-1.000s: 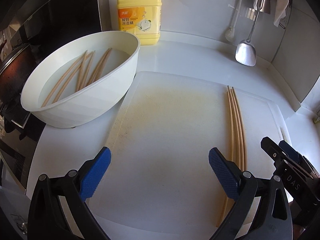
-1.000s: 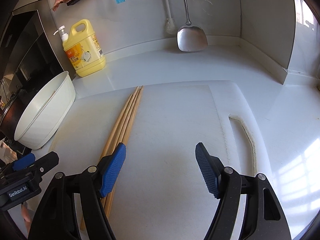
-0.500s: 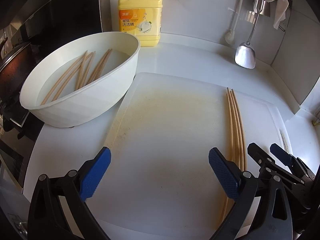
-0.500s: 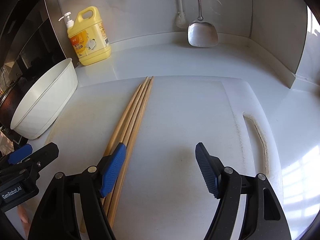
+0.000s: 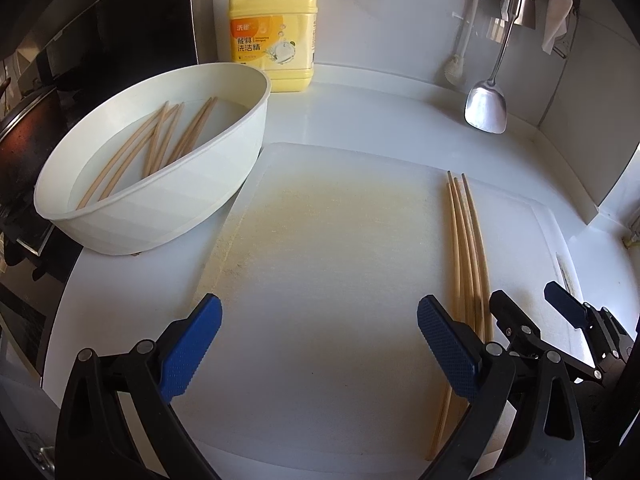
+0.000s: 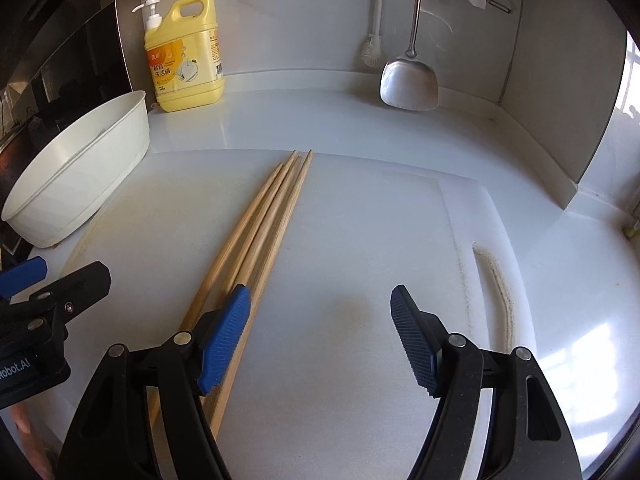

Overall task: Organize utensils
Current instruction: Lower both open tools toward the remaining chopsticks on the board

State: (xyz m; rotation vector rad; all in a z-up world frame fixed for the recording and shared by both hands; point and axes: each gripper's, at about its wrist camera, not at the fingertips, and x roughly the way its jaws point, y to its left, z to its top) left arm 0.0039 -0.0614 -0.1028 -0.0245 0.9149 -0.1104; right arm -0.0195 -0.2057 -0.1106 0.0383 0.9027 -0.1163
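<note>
Several wooden chopsticks [image 5: 466, 240] lie side by side on the white cutting board [image 5: 328, 248]; they also show in the right wrist view [image 6: 260, 236]. More chopsticks [image 5: 160, 140] lie in water in the white oval basin [image 5: 168, 208] at the left. My left gripper [image 5: 318, 344] is open and empty above the near middle of the board. My right gripper [image 6: 320, 336] is open and empty, its left finger [image 6: 226, 336] over the near ends of the chopsticks. It also shows at the right edge of the left wrist view [image 5: 532, 312].
A yellow dish soap bottle [image 5: 272, 32] stands at the back wall. A metal spatula [image 5: 486, 108] and a brush [image 5: 456, 68] hang at the back right. A stove with a pan [image 5: 16, 128] is at the far left. The basin [image 6: 80, 168] touches the board's left side.
My right gripper has moved forward and left along the board, closer to the chopsticks. My left gripper has barely shifted. Both stay open.
</note>
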